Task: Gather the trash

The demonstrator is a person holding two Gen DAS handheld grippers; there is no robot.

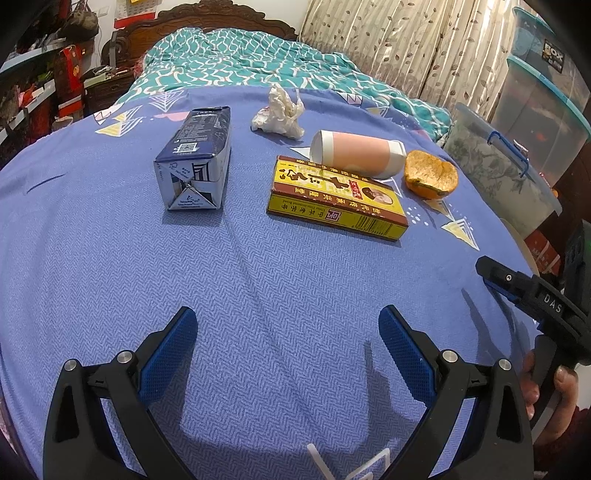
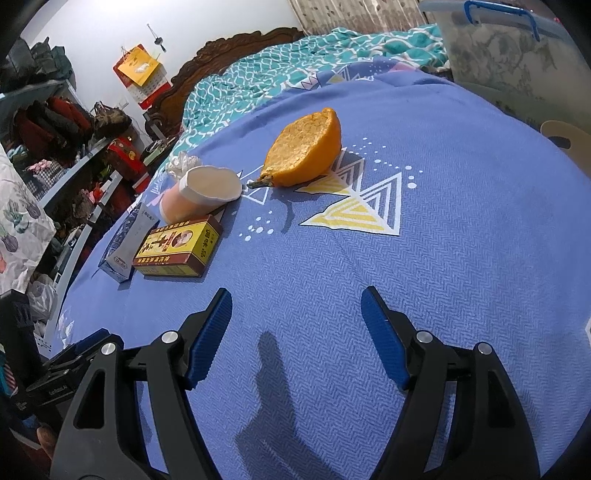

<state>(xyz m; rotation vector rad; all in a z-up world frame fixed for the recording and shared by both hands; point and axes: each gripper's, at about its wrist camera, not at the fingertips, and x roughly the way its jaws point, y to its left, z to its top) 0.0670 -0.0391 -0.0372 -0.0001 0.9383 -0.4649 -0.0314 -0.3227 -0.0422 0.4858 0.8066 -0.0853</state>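
Note:
Trash lies on a blue bedsheet (image 1: 258,280). In the left wrist view I see a blue milk carton (image 1: 195,157), a crumpled tissue (image 1: 280,110), a pink paper cup (image 1: 356,153) on its side, a yellow and brown box (image 1: 338,197) and an orange peel (image 1: 430,173). My left gripper (image 1: 286,321) hovers open well short of them, with nothing between its pads. My right gripper (image 2: 295,302) is open too, empty, pointing toward the orange peel (image 2: 306,149). The cup (image 2: 201,194), box (image 2: 179,245) and carton (image 2: 127,240) lie to its left.
A teal patterned quilt (image 1: 240,62) is bunched at the far end of the bed by a carved headboard (image 1: 218,14). Clear plastic storage bins (image 1: 506,162) stand right of the bed, near curtains (image 1: 406,40). Cluttered shelves (image 2: 55,147) line the left. A hand (image 1: 554,384) holds the right gripper's handle.

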